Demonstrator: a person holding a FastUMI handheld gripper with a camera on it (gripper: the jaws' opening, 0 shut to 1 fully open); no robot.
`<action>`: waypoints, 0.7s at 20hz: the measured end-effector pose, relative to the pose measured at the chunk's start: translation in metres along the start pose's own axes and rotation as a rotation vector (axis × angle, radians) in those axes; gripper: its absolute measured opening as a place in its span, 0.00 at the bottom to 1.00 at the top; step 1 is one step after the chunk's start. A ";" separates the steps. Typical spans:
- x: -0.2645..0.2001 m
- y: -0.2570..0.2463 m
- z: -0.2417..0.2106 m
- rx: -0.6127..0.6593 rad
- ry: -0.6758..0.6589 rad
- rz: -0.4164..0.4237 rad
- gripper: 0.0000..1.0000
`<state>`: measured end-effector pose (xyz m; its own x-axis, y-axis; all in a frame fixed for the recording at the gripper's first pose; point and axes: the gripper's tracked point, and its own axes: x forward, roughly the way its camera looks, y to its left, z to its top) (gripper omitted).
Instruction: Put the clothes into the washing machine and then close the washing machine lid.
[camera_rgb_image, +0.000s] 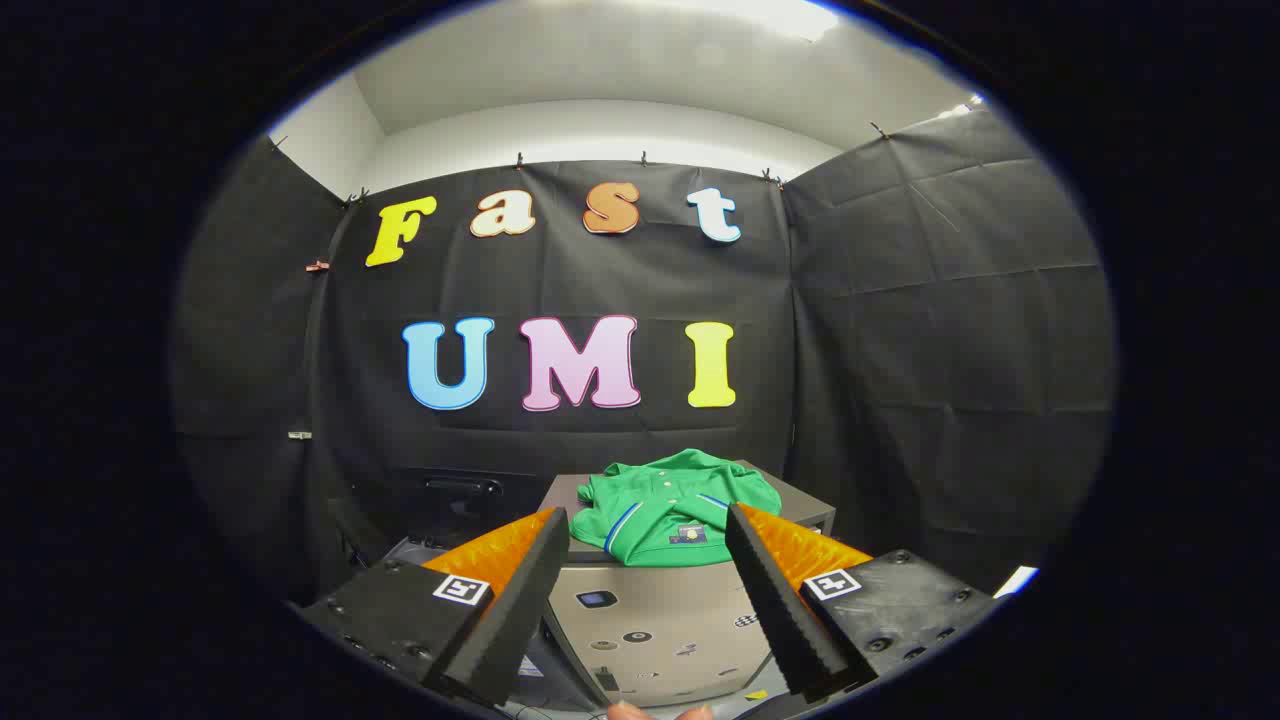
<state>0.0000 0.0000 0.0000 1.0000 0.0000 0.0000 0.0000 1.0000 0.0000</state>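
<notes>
Tongs (648, 518) held with fingers spread wide apart and gripping nothing hover above the grey washing machine (660, 625), whose lid is down. Beyond the fingertips, a folded green polo shirt (672, 505) lies on the lid, its hem draped over the front edge, before the booth's black cloth wall (900, 330).

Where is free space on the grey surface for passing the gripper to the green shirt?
The open gripper frames bare grey surface just below the green shirt, marked only by small stickers. The grey top left of the shirt is bare too. The shirt crowds the rest of that top.
</notes>
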 end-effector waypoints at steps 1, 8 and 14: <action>0.000 0.000 0.000 0.001 0.000 0.000 0.98; 0.002 0.004 -0.007 0.018 0.015 0.013 0.98; 0.003 0.003 -0.009 0.010 0.017 0.017 0.98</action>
<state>0.0026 0.0030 -0.0087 0.9997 0.0175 -0.0168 -0.0173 0.9998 0.0106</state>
